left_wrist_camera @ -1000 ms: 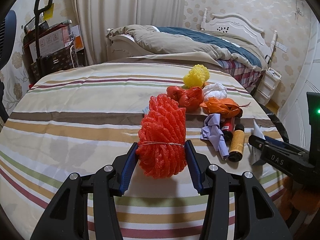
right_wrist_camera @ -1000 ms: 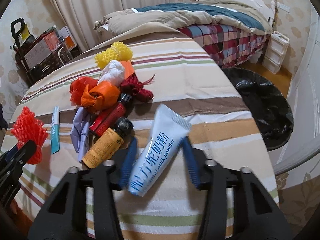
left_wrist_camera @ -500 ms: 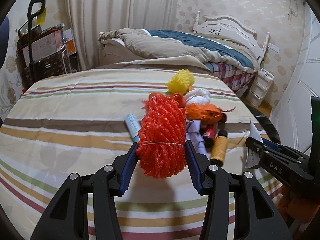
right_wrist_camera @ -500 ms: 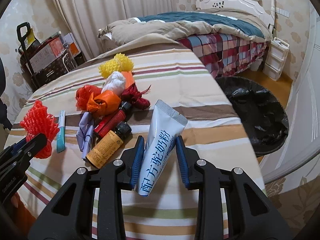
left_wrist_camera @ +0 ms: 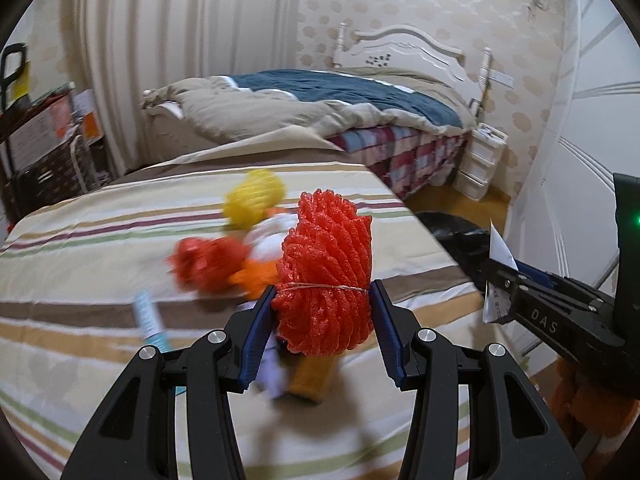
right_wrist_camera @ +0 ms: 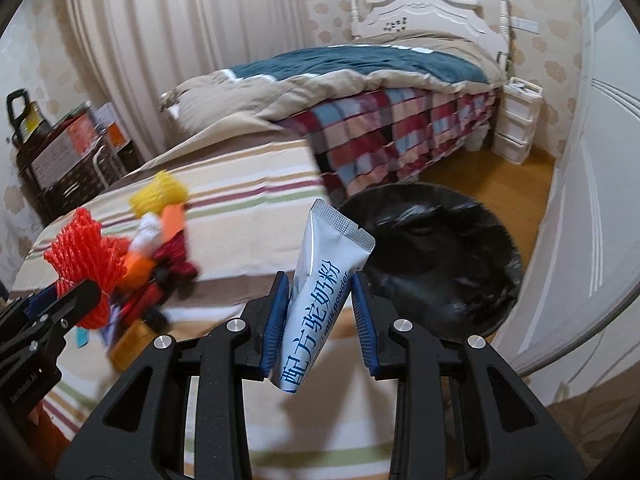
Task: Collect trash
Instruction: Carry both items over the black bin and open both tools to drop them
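Note:
My left gripper (left_wrist_camera: 322,320) is shut on a red foam net (left_wrist_camera: 326,272) tied with a rubber band, held above the striped table (left_wrist_camera: 80,240). It also shows in the right wrist view (right_wrist_camera: 82,256). My right gripper (right_wrist_camera: 320,308) is shut on a white milk powder sachet (right_wrist_camera: 320,292), lifted, with the black-lined trash bin (right_wrist_camera: 436,264) just beyond it. The sachet's edge shows in the left wrist view (left_wrist_camera: 498,276). A pile of trash stays on the table: yellow foam net (left_wrist_camera: 254,198), red bag (left_wrist_camera: 204,264), blue tube (left_wrist_camera: 148,316), amber bottle (left_wrist_camera: 310,376).
A bed with a checked cover (right_wrist_camera: 380,120) stands behind the table. White drawers (right_wrist_camera: 516,128) sit by the wall at right. A dark shelf with boxes (right_wrist_camera: 60,160) is at left. The bin stands on the wooden floor (right_wrist_camera: 520,188) right of the table.
Both grippers have lifted and swung right toward the bin with their loads. The right gripper closed on the sachet and raised it off the table.

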`<move>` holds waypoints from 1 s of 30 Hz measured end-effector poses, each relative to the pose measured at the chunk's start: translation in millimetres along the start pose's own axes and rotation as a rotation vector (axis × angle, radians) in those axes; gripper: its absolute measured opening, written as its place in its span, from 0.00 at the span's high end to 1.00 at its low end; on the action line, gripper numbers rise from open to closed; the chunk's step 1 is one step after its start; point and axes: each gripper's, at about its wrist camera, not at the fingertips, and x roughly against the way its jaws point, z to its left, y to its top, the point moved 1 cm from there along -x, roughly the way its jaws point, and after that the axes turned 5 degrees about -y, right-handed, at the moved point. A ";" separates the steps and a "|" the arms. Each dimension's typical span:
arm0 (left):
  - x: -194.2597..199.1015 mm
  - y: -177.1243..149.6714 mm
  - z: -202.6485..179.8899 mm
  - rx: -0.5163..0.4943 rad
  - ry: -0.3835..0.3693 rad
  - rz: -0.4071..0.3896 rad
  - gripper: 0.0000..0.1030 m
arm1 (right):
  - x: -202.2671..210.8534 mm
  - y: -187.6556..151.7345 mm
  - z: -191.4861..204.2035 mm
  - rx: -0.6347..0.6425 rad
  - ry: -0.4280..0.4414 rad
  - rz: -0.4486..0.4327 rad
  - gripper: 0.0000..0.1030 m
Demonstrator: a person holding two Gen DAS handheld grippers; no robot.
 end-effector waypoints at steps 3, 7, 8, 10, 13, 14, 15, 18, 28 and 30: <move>-17.9 10.3 -14.9 -0.017 -0.022 0.018 0.53 | -6.2 10.2 -19.0 -0.008 -0.034 -0.019 0.69; -42.8 21.5 -34.8 -0.044 -0.040 0.032 0.53 | -21.2 22.4 -46.3 -0.033 -0.050 -0.022 0.69; -48.4 23.8 -39.5 -0.048 -0.045 0.036 0.53 | -23.8 23.6 -50.7 -0.036 -0.050 -0.021 0.69; -62.4 28.9 -50.2 -0.059 -0.050 0.046 0.53 | -30.4 26.7 -60.2 -0.038 -0.052 -0.018 0.69; -79.8 35.4 -63.5 -0.069 -0.058 0.059 0.53 | -40.2 30.7 -73.3 -0.043 -0.060 -0.013 0.69; -86.8 38.3 -68.9 -0.076 -0.059 0.065 0.53 | -43.8 32.0 -78.0 -0.047 -0.063 -0.010 0.69; -90.1 39.2 -71.8 -0.080 -0.060 0.067 0.53 | -47.4 33.2 -82.4 -0.050 -0.065 -0.007 0.69; -104.8 44.7 -84.1 -0.096 -0.060 0.077 0.53 | -56.4 35.8 -91.7 -0.057 -0.068 0.002 0.69; -148.1 55.2 -113.7 -0.144 -0.042 0.119 0.53 | -82.2 39.4 -113.5 -0.077 -0.070 0.034 0.69; -154.0 55.8 -118.0 -0.156 -0.040 0.126 0.53 | -87.0 39.7 -117.9 -0.084 -0.069 0.042 0.69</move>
